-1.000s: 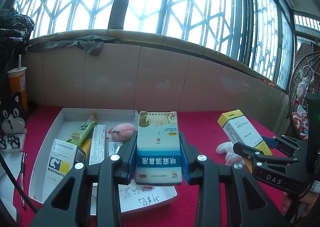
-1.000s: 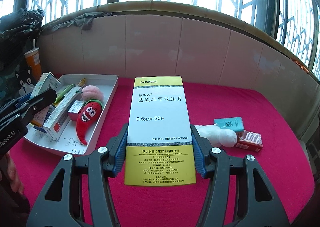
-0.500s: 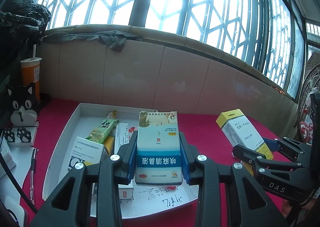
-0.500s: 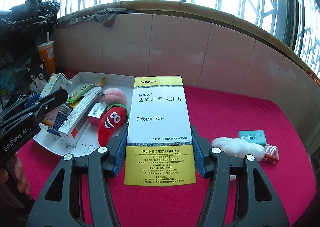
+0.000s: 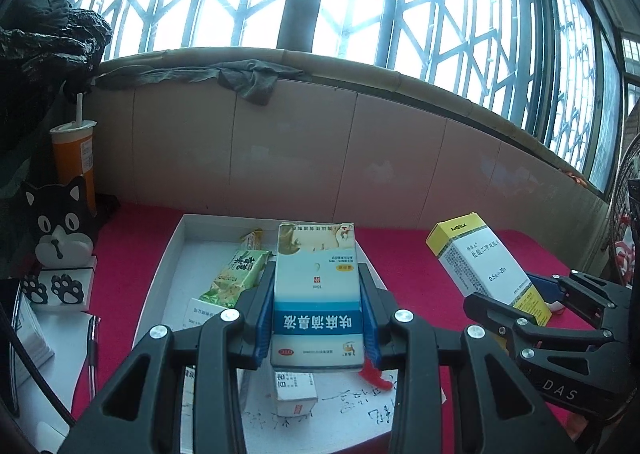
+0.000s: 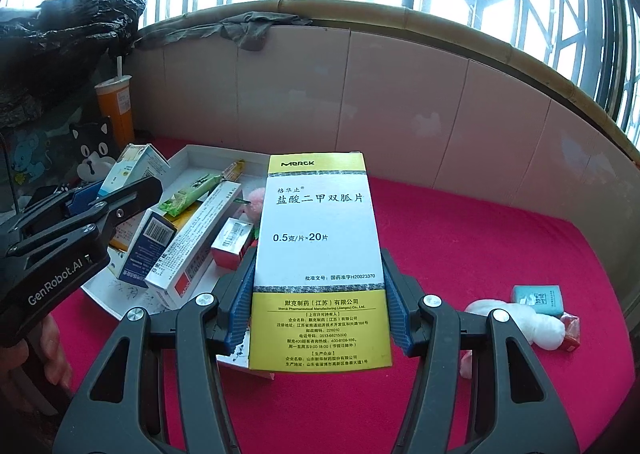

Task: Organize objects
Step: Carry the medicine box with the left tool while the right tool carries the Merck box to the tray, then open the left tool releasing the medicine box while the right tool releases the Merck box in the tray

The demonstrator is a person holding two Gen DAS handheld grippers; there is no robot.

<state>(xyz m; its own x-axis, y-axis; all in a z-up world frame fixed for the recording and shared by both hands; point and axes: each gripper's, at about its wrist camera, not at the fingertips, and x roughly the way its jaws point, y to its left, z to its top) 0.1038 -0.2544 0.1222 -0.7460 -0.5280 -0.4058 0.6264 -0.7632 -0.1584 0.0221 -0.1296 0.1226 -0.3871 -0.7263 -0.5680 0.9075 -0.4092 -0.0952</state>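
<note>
My left gripper [image 5: 318, 318] is shut on a blue and white medicine box [image 5: 316, 286] and holds it above the white tray [image 5: 176, 250]. My right gripper [image 6: 318, 310] is shut on a yellow and white Merck box [image 6: 320, 250], held above the red cloth just right of the tray [image 6: 188, 153]. The Merck box also shows in the left wrist view [image 5: 484, 258], and the left gripper with its box shows in the right wrist view [image 6: 92, 209]. The tray holds several boxes and a green snack packet [image 5: 236, 270].
A white plush toy [image 6: 516, 318], a teal box [image 6: 538, 298] and a small red box [image 6: 570, 330] lie on the red cloth [image 6: 480, 238] at the right. An orange cup [image 5: 76, 157] and a black cat figure [image 5: 60, 221] stand left of the tray. A tiled wall runs behind.
Both grippers have moved left with their boxes. The left gripper has moved further over the tray; the red chilli toy and pink toy are now mostly hidden behind the held boxes.
</note>
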